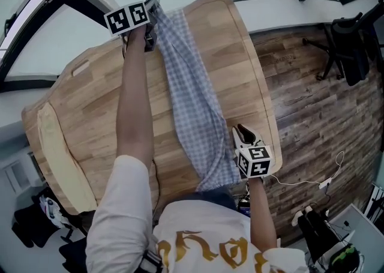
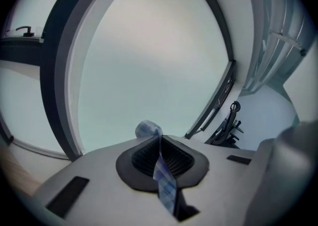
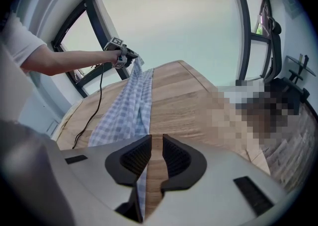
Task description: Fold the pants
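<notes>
The blue-and-white checked pants (image 1: 192, 104) lie stretched lengthwise down the wooden table (image 1: 96, 104). At the table's far end my left gripper (image 1: 150, 9) is shut on one end of the pants and holds it lifted off the wood. In the left gripper view a strip of the checked cloth (image 2: 166, 188) is pinched between the pads of that gripper (image 2: 160, 143), and a tuft pokes out past the tips. My right gripper (image 1: 240, 134) is at the near end, at the pants' right edge. In the right gripper view the cloth (image 3: 126, 106) runs down into the narrow jaws of my right gripper (image 3: 156, 145).
A long cream pad (image 1: 57, 158) lies along the table's left edge. A black cable (image 3: 97, 106) trails over the wood left of the pants. An office chair (image 1: 348, 44) stands on the plank floor at right, and a white cable (image 1: 300, 182) and dark bags (image 1: 318, 230) lie nearer.
</notes>
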Demonstrator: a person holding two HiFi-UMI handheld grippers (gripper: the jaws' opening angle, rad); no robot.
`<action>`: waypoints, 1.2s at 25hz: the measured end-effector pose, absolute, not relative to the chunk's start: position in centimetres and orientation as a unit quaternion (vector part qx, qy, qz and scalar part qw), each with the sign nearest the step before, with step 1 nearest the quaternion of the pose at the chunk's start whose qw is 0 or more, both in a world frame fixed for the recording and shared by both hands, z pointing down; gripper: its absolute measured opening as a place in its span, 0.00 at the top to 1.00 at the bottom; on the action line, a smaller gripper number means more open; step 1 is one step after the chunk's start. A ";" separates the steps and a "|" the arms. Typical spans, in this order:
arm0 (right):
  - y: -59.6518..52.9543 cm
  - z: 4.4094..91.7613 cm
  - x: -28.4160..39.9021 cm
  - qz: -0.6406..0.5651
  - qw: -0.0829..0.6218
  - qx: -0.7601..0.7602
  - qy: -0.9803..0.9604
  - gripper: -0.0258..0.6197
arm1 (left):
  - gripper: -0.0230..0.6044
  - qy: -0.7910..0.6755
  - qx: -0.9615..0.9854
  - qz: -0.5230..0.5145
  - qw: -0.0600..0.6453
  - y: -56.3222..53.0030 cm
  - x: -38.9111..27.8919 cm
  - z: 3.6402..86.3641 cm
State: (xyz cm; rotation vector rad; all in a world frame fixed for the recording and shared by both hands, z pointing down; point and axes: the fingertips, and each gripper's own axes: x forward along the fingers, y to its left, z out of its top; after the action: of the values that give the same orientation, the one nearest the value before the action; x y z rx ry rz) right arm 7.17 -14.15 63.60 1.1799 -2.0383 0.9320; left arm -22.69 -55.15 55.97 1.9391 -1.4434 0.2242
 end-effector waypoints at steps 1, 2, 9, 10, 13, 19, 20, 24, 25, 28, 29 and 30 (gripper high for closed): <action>-14.2 63.7 7.1 0.352 0.300 0.444 -0.767 0.82 | 0.89 -0.555 0.752 0.091 0.345 -55.8 -22.2 55.7; -14.2 63.8 7.1 0.353 0.300 0.444 -0.767 0.82 | 0.89 -0.553 0.755 0.096 0.340 -56.5 -21.8 55.4; -14.1 64.3 7.8 0.357 0.306 0.449 -0.760 0.83 | 0.89 -0.556 0.737 0.204 0.326 -59.2 -20.4 58.8; -14.0 64.4 8.0 0.359 0.307 0.451 -0.758 0.83 | 0.89 -0.552 0.736 0.207 0.331 -59.2 -20.2 59.4; -13.9 64.6 8.2 0.362 0.306 0.454 -0.754 0.83 | 0.71 -0.543 0.740 0.195 0.347 -59.4 -19.3 60.7; -14.1 63.9 6.7 0.359 0.301 0.445 -0.763 0.83 | 0.50 -0.536 0.752 0.189 0.335 -58.4 -19.3 60.9; -14.1 63.7 6.3 0.357 0.300 0.441 -0.767 0.83 | 0.50 -0.536 0.754 0.190 0.328 -58.0 -19.6 60.6; -13.2 62.7 4.1 0.350 0.288 0.419 -0.787 0.82 | 0.50 -0.541 0.761 0.183 0.308 -55.6 -20.8 59.5; -12.8 62.5 3.4 0.347 0.286 0.410 -0.793 0.82 | 0.50 -0.542 0.763 0.179 0.304 -55.0 -21.0 59.3; -11.6 62.0 0.8 0.332 0.288 0.382 -0.813 0.81 | 0.50 -0.541 0.767 0.179 0.296 -53.4 -21.8 59.2; -11.2 62.0 0.1 0.327 0.293 0.376 -0.816 0.81 | 0.50 -0.540 0.767 0.178 0.297 -53.0 -21.9 59.3; -10.9 62.1 -0.6 0.322 0.299 0.371 -0.818 0.81 | 0.50 -0.539 0.767 0.177 0.299 -52.5 -22.0 59.3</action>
State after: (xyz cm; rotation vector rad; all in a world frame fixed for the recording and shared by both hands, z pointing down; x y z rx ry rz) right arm -0.60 -10.95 62.08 0.9850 -2.1725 0.8558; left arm -21.96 -52.48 59.25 2.0377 -1.4312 0.4692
